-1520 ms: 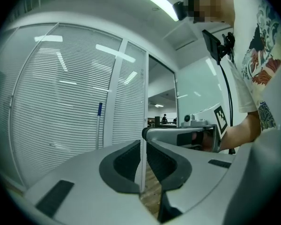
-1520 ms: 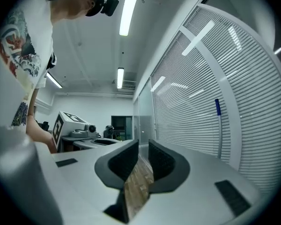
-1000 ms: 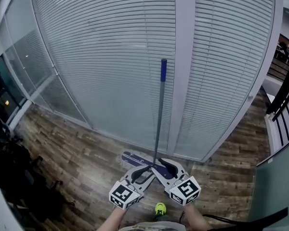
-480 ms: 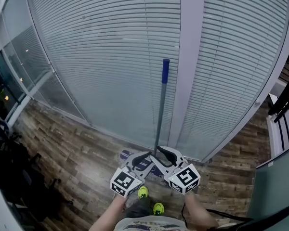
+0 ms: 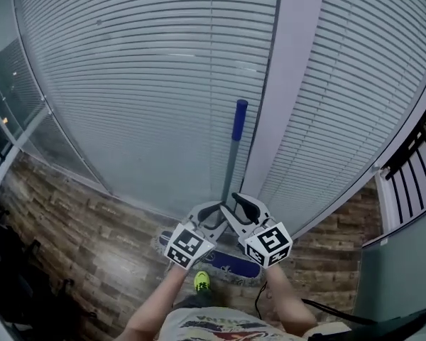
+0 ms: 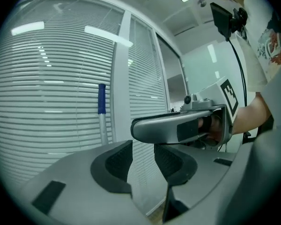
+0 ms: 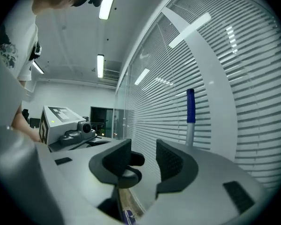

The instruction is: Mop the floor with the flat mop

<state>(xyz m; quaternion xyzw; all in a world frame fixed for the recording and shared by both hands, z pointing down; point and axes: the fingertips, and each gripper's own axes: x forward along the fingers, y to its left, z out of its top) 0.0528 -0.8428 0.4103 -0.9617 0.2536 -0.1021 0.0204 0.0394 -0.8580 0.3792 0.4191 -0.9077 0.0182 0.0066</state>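
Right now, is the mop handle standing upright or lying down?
Upright: the mop handle rises near vertical from the mop head flat on the floor, blue grip at top.

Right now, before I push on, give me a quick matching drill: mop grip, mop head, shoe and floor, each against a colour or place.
Things:
1 mop grip
2 mop head
3 shoe
4 floor

Matches:
A brown wood planks
B neon yellow-green
C blue, at the top of the pole
D lying flat just ahead of the person's foot

Pairs: 1-C, 2-D, 3-B, 4-A
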